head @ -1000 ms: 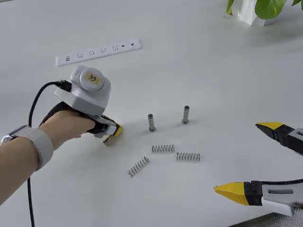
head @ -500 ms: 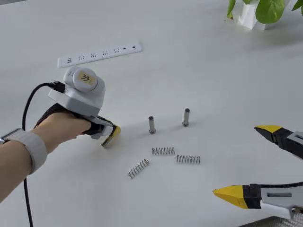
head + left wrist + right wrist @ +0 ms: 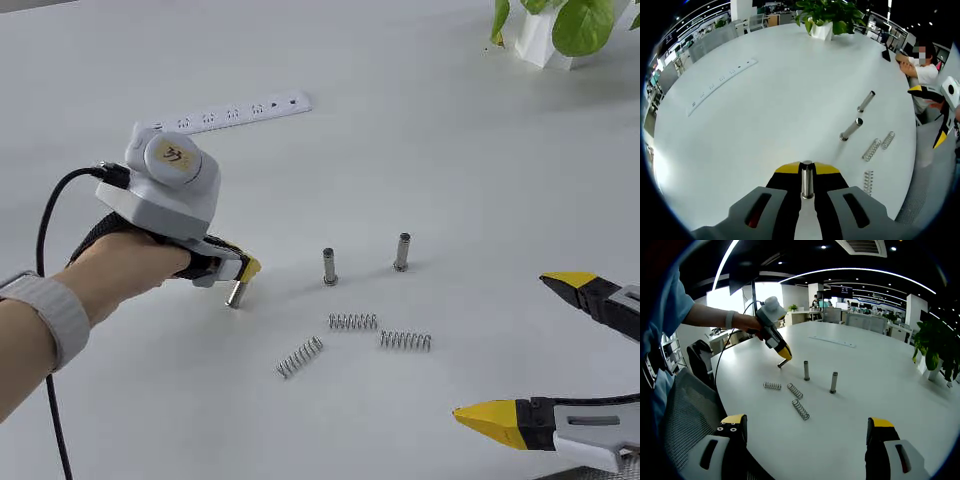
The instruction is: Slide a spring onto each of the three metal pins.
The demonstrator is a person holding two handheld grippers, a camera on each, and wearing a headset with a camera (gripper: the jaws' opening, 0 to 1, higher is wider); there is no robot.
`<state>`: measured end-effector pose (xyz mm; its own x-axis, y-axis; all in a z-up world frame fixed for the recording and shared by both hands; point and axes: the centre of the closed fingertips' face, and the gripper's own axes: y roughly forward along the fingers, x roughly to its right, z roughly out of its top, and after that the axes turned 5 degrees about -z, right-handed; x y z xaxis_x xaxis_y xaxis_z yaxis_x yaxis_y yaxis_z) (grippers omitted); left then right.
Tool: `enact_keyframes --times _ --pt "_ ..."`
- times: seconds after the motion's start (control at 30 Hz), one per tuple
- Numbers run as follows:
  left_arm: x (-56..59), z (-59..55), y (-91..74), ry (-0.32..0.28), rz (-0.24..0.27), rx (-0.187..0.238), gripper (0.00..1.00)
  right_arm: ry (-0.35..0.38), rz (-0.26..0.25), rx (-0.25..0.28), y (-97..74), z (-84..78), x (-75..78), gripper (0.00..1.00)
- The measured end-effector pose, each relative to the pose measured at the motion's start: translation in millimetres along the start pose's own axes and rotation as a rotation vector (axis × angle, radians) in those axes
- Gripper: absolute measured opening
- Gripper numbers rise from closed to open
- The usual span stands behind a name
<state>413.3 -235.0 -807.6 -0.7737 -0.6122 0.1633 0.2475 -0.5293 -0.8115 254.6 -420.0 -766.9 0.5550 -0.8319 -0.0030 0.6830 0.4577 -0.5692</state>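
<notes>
The yellow-tipped black right gripper [image 3: 500,346] is hovering nearest with jaws spread wide, three small steel coil springs [image 3: 353,321] are lying loose on the white table [image 3: 450,150] beyond, the yellow-tipped left gripper [image 3: 245,270] is pinching a short grey metal pin [image 3: 236,294], and two matching pins [image 3: 329,266] are standing upright behind.
</notes>
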Motion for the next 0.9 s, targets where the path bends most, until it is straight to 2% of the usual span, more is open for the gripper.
enact_keyframes --times 0.4,0.9 --pt "0.1 1.9 -7.5 -0.007 -0.003 0.023 0.04 -0.017 0.016 -0.008 3.8 -0.5 -2.4 0.99" --pt "4.2 -2.4 -16.8 -0.023 -0.004 0.048 0.04 -0.021 0.033 -0.011 6.0 -2.2 -6.8 0.99"
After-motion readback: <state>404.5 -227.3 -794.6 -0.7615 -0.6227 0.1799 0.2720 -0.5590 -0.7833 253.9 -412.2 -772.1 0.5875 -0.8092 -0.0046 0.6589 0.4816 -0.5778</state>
